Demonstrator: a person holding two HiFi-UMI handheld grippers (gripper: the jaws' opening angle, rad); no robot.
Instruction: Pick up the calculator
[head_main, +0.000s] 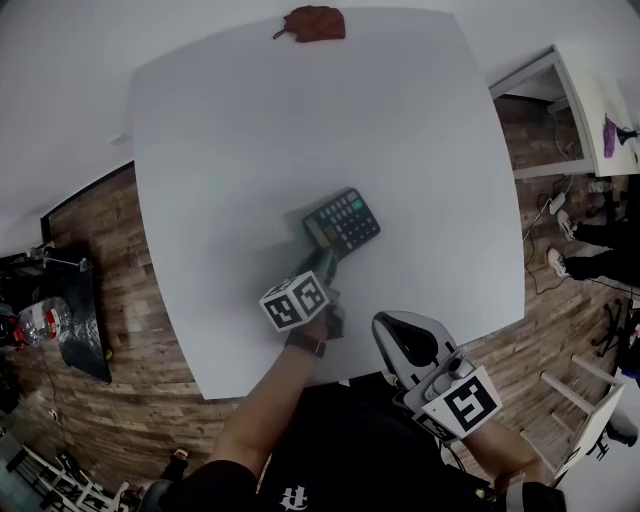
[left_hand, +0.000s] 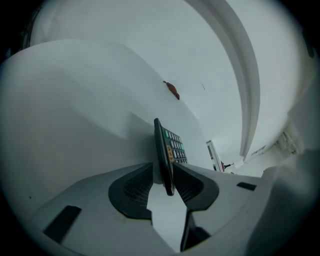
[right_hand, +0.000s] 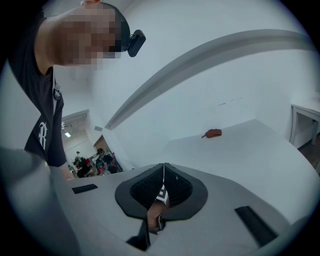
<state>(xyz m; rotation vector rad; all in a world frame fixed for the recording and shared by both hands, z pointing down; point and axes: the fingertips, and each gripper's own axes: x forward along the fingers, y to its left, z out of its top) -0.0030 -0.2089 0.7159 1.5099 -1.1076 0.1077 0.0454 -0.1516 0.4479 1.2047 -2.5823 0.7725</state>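
The dark calculator (head_main: 343, 220) with green-grey keys lies near the middle of the white table (head_main: 230, 120). My left gripper (head_main: 325, 265) reaches its near left corner. In the left gripper view the calculator (left_hand: 165, 150) shows edge-on between the two dark pads of that gripper (left_hand: 162, 172). The jaws stand apart: the right pad (left_hand: 192, 187) lies close against the keys side, and a thin gap shows by the left pad (left_hand: 132, 190). My right gripper (head_main: 398, 335) hangs over the table's near edge, away from the calculator. Its pads (right_hand: 177, 187) meet with nothing between them.
A small red-brown thing (head_main: 313, 22) lies at the table's far edge. Wooden floor surrounds the table. A black stand with a bottle (head_main: 45, 322) is at the left. A white shelf unit (head_main: 560, 110) and a person's shoes (head_main: 560, 262) are at the right.
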